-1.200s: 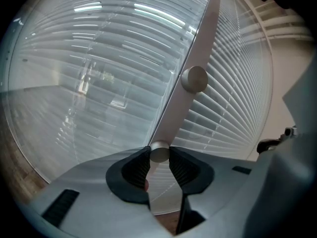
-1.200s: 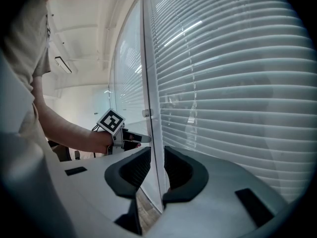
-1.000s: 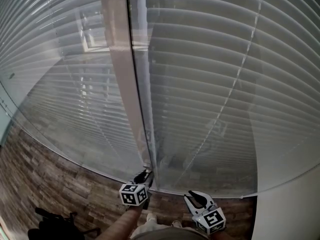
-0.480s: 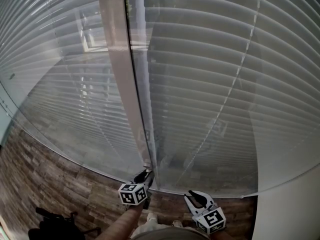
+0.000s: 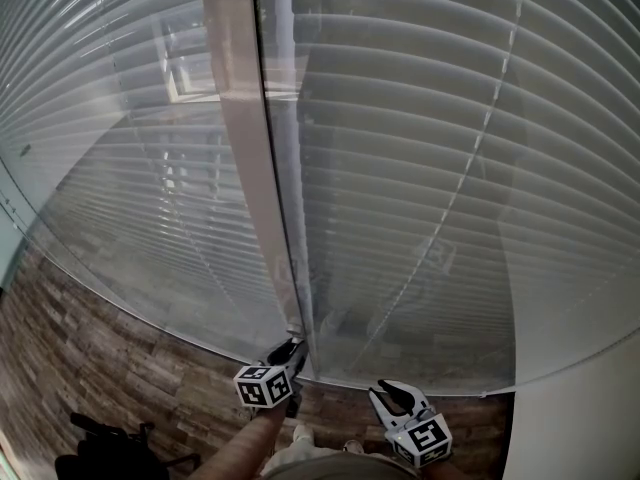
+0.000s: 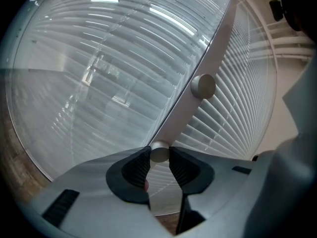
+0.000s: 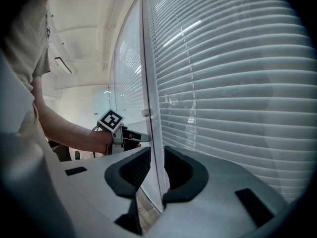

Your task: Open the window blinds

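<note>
The left hand-held gripper (image 6: 159,157) is closed on a small round silver metal knob (image 6: 159,150), which sits low on the grey vertical frame post (image 5: 245,168). The right hand-held gripper (image 7: 157,155) stands open and holds nothing. The white horizontal slat blinds (image 5: 420,168) fill the window behind the glass. Their slats look still mostly shut, so the opening seems only just begun.

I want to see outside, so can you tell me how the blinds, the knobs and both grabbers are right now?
blinds: down, slats tilted shut.
lower knob: pinched between the left jaws.
upper knob: free, nothing touching it.
left gripper: jaws shut on the lower knob.
right gripper: jaws apart, holding nothing.
</note>
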Demonstrator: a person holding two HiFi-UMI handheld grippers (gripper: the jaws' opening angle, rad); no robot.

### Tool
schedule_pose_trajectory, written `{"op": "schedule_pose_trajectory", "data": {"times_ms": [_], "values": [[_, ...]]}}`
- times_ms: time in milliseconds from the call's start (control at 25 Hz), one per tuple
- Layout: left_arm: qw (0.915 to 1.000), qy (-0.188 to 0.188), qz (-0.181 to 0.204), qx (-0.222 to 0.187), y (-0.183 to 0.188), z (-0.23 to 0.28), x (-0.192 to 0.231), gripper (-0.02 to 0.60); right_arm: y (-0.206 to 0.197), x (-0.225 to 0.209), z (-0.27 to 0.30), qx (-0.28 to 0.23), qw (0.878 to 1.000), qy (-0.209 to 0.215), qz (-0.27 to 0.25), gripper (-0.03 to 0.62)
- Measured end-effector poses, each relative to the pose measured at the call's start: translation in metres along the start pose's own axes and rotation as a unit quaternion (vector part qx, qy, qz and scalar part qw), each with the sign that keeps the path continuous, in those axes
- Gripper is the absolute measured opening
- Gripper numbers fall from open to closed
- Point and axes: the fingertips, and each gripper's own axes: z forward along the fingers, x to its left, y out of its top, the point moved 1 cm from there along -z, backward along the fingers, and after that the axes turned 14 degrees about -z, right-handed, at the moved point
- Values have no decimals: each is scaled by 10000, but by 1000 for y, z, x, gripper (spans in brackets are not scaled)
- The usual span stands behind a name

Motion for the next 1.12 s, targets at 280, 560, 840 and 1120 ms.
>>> {"op": "schedule_pose_trajectory", "data": {"times_ms": [280, 560, 840, 1120], "values": [[9999, -48, -96, 7, 0, -1, 0, 133, 3, -1, -2, -21, 10000, -13, -5, 83], [9997, -106, -216, 11, 0, 0, 0, 133, 3, -2, -2, -25, 10000, -17, -23, 83], [9991, -177, -394, 6, 0, -1, 1, 133, 3, -2, -3, -18, 10000, -31, -3, 83], [9973, -294, -667, 1, 0, -1, 1, 133, 2, -1, -1, -18, 10000, -19, 7, 83]]}}
